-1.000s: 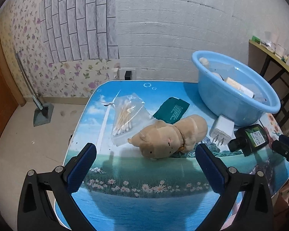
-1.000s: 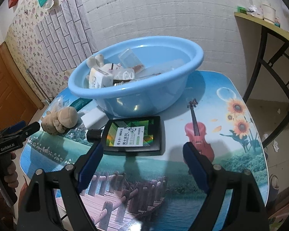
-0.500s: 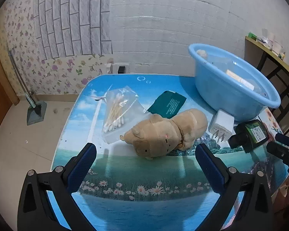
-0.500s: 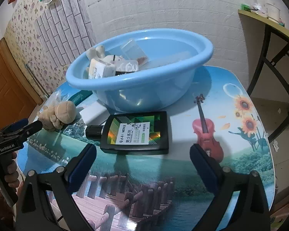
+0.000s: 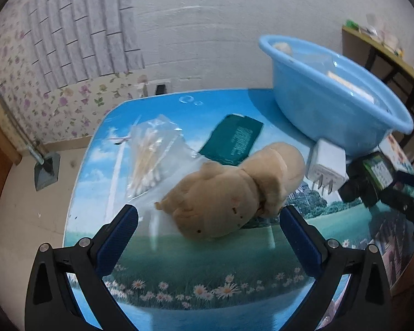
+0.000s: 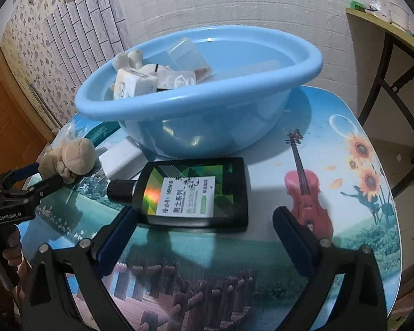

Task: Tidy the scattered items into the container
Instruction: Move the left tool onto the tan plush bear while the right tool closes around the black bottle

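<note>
A blue basin (image 6: 198, 102) stands at the back of the table and holds several items; it also shows in the left wrist view (image 5: 334, 102). A tan plush pig (image 5: 231, 187) lies just ahead of my open left gripper (image 5: 207, 237), between its fingers' line. A bag of cotton swabs (image 5: 149, 154), a green packet (image 5: 234, 140) and a white charger (image 5: 328, 162) lie nearby. A flat black bottle (image 6: 190, 193) lies just ahead of my open right gripper (image 6: 204, 234), its cap pointing left.
The table (image 6: 345, 165) has a printed picture top and rounded edges. A dark metal shelf (image 6: 386, 63) stands to the right of it. A dustpan (image 5: 45, 168) leans on the floor at the left wall.
Both grippers have moved forward and lower. The plush pig now lies close before the left fingers, and the black bottle lies close before the right fingers.
</note>
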The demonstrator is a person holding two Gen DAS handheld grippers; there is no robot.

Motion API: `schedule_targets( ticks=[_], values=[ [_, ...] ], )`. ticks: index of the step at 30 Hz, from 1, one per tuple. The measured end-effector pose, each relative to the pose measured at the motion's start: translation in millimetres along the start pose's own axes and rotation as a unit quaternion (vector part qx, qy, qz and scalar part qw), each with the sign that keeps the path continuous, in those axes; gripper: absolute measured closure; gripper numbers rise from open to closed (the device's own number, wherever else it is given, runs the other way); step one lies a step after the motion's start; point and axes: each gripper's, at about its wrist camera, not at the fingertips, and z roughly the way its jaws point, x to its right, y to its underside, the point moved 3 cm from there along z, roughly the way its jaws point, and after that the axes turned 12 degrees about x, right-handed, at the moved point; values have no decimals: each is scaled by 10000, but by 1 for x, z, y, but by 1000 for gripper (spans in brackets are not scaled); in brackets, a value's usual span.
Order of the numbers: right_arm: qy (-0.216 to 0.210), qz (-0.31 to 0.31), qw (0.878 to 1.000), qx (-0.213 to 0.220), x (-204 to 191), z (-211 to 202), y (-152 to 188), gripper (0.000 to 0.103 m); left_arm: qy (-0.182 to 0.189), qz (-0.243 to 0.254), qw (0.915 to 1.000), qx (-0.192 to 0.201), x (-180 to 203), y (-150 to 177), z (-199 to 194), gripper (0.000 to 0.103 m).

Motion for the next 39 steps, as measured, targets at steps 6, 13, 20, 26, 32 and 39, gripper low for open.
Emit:
schedule_targets(
  ticks=[6,13,20,26,32,39],
  values=[
    [-42,-24,10000,-21,-5,4,-4,1,214,253,9994,-47,12,1,6,0],
    [-112,-197,9997,-135,-20,11,-3,1,344,385,9985,164,16,-2,2,17],
    [-15,-228,9996,-139,-26,18,-5,6,480,558,9971,215,22,0,-6,23],
    [-103,-290,9995,-93,-26,12,-6,12,572,632,9961,207,30,2,-14,27],
    [-105,-248,9996,-6,-24,4,-6,13,484,570,9970,178,35,10,-21,27],
    [-80,-257,9996,29,-17,-6,1,13,327,472,9982,148,38,19,-30,27]
  ],
)
